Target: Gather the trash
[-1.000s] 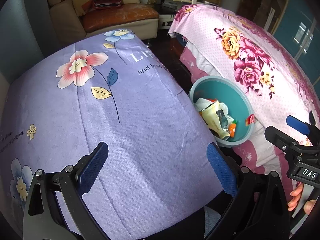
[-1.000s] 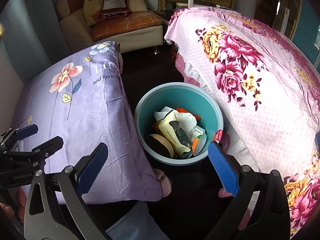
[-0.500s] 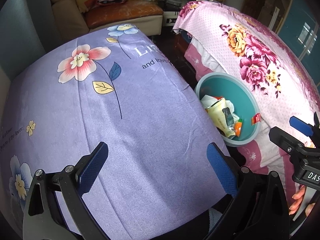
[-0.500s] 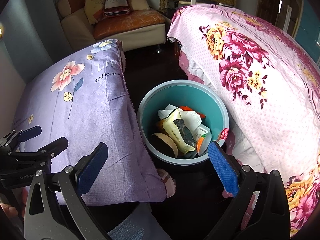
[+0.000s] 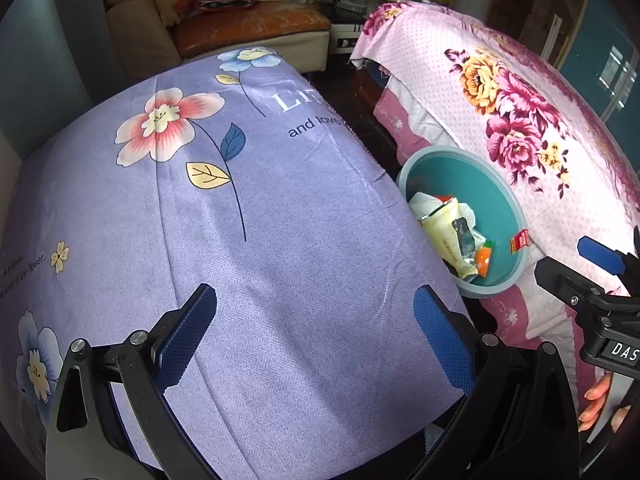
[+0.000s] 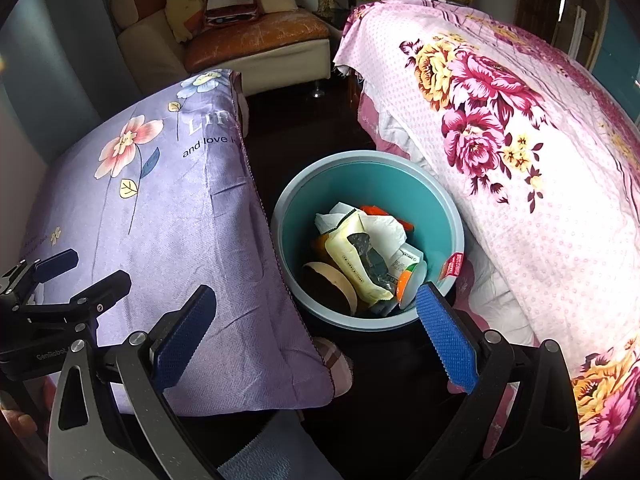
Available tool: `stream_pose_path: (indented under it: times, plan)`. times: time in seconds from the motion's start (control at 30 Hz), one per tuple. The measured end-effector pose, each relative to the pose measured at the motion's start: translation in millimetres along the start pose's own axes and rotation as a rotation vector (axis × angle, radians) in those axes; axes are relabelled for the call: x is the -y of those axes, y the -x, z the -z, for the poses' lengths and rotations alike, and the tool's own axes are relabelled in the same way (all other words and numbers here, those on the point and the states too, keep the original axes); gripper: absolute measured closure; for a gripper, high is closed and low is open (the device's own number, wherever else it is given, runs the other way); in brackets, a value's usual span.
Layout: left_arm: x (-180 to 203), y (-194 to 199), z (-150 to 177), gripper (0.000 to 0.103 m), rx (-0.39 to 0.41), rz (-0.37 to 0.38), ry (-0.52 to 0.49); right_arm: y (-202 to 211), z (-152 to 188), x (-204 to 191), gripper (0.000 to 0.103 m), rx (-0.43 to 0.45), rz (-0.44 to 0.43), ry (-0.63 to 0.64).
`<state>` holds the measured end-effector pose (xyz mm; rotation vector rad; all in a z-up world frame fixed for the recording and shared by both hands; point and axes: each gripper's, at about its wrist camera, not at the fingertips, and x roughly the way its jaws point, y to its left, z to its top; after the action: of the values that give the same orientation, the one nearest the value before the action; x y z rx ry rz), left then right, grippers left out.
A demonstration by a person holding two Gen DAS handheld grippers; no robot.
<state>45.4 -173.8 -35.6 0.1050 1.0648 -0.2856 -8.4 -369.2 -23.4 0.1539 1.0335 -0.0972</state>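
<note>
black tongs (image 5: 316, 336), blue ribbed pads (image 5: 442, 344), silver screws

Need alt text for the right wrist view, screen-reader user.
A round teal plastic trash bin holding wrappers and crumpled paper stands on a dark floor between a purple floral bedspread and a pink floral bedspread. The open, empty right gripper hangs above its near rim; the left gripper shows at left.

a home, a lived-in bedroom or sitting room: a bed under a pink flowered sheet (image 6: 520, 128) at 2 o'clock, a purple flowered cover (image 6: 172, 216) at 9, a worn sofa (image 6: 248, 40) with cushions at 12.
</note>
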Motion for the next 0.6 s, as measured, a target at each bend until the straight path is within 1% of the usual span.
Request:
stream_pose_path:
  times: [0.6]
  plan:
    - [-9, -7, -1, 0.004, -0.005, 0.003, 0.021, -13, -3, -6, 0.007, -0.028, 0.023, 0.015]
